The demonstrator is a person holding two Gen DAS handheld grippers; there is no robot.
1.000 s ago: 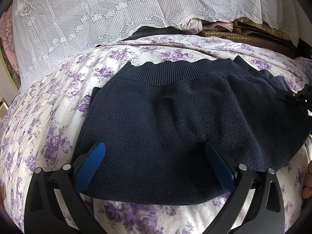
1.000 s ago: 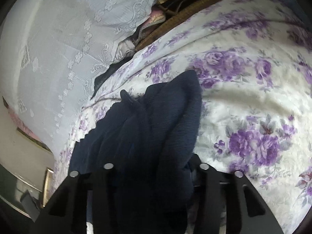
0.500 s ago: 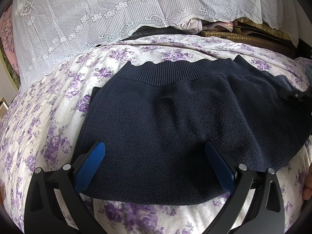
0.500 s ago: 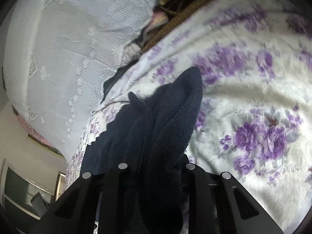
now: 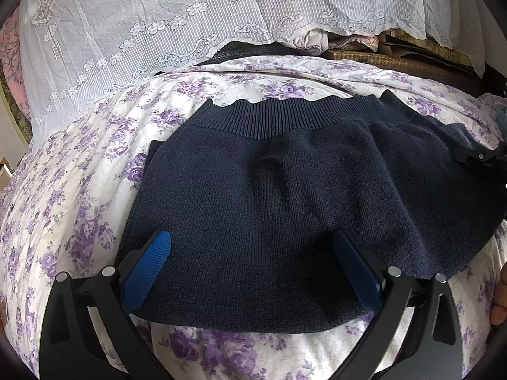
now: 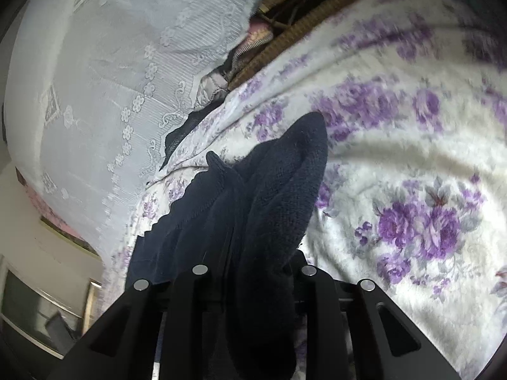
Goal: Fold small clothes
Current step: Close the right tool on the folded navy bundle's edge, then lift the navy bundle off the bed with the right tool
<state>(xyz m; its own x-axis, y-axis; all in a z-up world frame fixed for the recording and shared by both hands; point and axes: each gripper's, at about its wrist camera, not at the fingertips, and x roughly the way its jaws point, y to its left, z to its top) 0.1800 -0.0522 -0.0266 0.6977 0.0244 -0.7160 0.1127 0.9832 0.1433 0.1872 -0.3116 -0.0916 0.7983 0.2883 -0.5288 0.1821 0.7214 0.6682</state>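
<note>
A dark navy knit garment (image 5: 269, 196) with a ribbed waistband lies spread on a bed with a purple-flower cover (image 5: 79, 190). My left gripper (image 5: 250, 253) is open, its blue pads (image 5: 149, 262) wide apart over the garment's near hem, holding nothing. My right gripper (image 6: 253, 285) is shut on the garment's right edge (image 6: 279, 190), which bunches up between its fingers and hides the tips. The right gripper also shows at the right edge of the left wrist view (image 5: 478, 156), lifting that side of the cloth.
A white lace curtain (image 5: 190, 15) hangs behind the bed. Folded fabrics and a brown woven mat (image 5: 380, 53) lie at the far edge. A hand (image 5: 499, 297) shows at the right rim. A cabinet (image 6: 38, 310) stands to the left.
My right gripper has lifted and turned with the garment's right edge, drawing it leftward over the garment. My left gripper has stayed still and open.
</note>
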